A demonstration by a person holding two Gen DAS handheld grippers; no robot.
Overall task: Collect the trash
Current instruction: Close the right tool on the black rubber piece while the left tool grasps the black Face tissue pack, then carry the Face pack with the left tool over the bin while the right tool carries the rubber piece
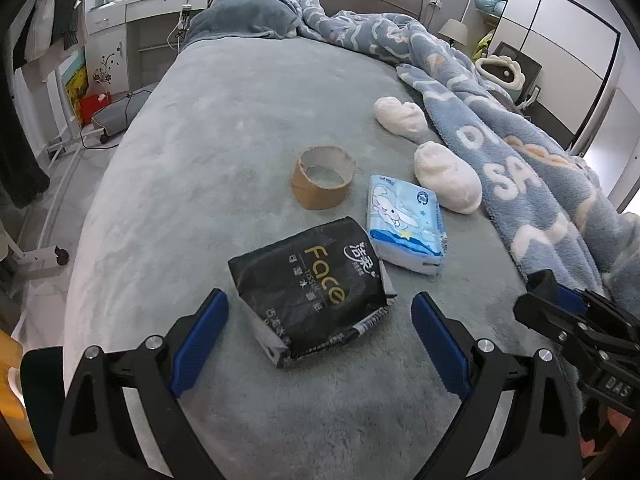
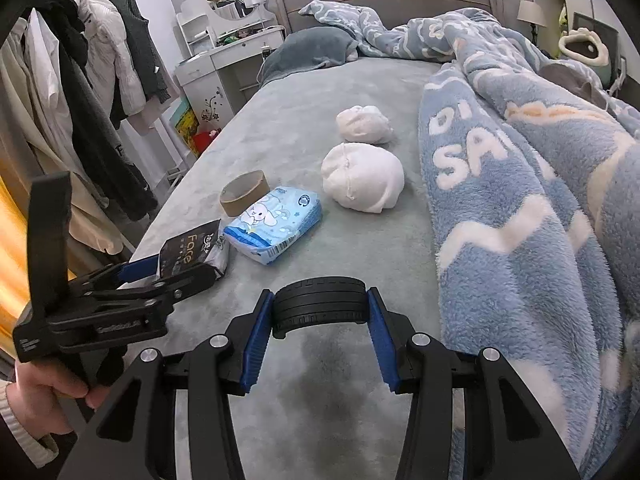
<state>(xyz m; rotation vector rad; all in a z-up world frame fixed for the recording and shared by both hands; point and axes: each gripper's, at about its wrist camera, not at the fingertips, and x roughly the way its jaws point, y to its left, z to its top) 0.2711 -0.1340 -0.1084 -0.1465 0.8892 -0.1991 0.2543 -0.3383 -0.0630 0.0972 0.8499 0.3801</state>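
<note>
Left wrist view: the left gripper [image 1: 320,320] is open around the soft, light black tissue pack [image 1: 310,292]; its middle looks squeezable. The right gripper [image 2: 320,314] pinches a black wheel [image 2: 320,304].

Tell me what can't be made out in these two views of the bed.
- Black tissue pack, right wrist view: lower part hidden behind the left tongs.
- Black ribbed object in the right tongs: what it is can't be told.
- Blue blanket, both views: lettering partly lost in folds.
</note>
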